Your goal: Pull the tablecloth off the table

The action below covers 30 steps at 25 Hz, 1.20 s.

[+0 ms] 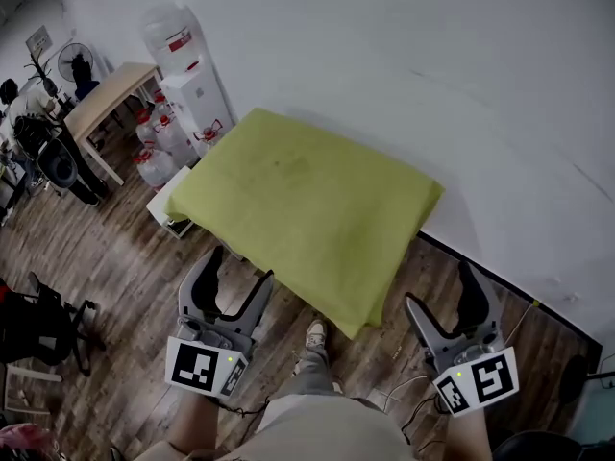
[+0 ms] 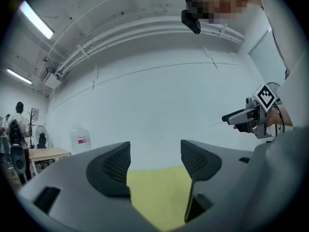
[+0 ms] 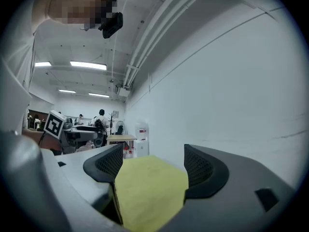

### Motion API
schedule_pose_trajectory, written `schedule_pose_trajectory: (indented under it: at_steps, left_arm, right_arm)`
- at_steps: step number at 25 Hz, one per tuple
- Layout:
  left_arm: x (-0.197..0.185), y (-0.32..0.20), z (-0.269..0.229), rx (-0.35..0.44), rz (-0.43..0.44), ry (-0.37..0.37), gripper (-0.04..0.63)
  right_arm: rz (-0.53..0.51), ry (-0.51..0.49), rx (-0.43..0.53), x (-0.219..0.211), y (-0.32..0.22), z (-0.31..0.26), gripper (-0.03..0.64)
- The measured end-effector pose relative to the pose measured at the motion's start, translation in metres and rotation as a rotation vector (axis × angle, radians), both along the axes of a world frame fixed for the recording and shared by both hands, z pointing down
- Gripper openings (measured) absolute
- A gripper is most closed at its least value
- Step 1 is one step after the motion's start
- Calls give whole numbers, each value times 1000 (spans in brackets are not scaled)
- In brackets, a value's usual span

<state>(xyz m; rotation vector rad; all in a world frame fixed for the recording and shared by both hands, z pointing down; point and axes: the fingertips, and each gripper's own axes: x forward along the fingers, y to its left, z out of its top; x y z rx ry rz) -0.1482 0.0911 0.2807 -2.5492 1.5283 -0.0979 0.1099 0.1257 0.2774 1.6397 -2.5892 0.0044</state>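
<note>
A white wall (image 1: pixel 432 65) and a wood-plank floor (image 1: pixel 106 257) take up most of the head view. Against the wall lies the yellow-green tablecloth (image 1: pixel 307 209), spread flat over the table. It hangs down over the near edge and the near corner so that the table beneath is hidden. To the left, further along the wall, stands a bare wooden desk (image 1: pixel 110 94). Between the desk and the cloth stands a white water dispenser (image 1: pixel 197 99), with a large clear bottle (image 1: pixel 171 35) bearing a red label upended on top. How much water the bottle holds cannot be told. Around the dispenser's foot several water jugs (image 1: pixel 159 147) with red caps stand upright on the floor, close together. Their fill cannot be made out either. The left gripper (image 1: pixel 240 265) is held above the floor just short of the cloth's near edge. Its jaws are wide apart with nothing between them, and the cloth shows beyond the gap. The right gripper (image 1: pixel 439 286) is off the near right corner, clear of the cloth, its jaws likewise spread wide and empty. A shoe (image 1: pixel 315 332) of the person rests on the floor between the two grippers.
</note>
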Motion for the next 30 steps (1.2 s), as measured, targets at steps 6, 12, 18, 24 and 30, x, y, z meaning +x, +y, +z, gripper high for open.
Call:
schedule_pose_trajectory:
  at_steps: [6, 12, 18, 24, 30]
  left_arm:
    - [-8, -84, 37, -99, 24, 19, 328]
    - [-5, -165, 73, -183, 91, -25, 338]
    - [7, -235, 125, -223, 110, -206, 345]
    - [10, -295, 201, -388, 152, -191, 348]
    - [12, -340, 259, -530, 162, -148, 348]
  right_arm:
    - [14, 9, -86, -10, -71, 35, 394]
    - [35, -15, -154, -24, -154, 68, 399]
    - [68, -25, -271, -24, -237, 125, 403]
    - [101, 16, -413, -23, -295, 198, 407]
    - [118, 38, -530, -21, -328, 263, 407]
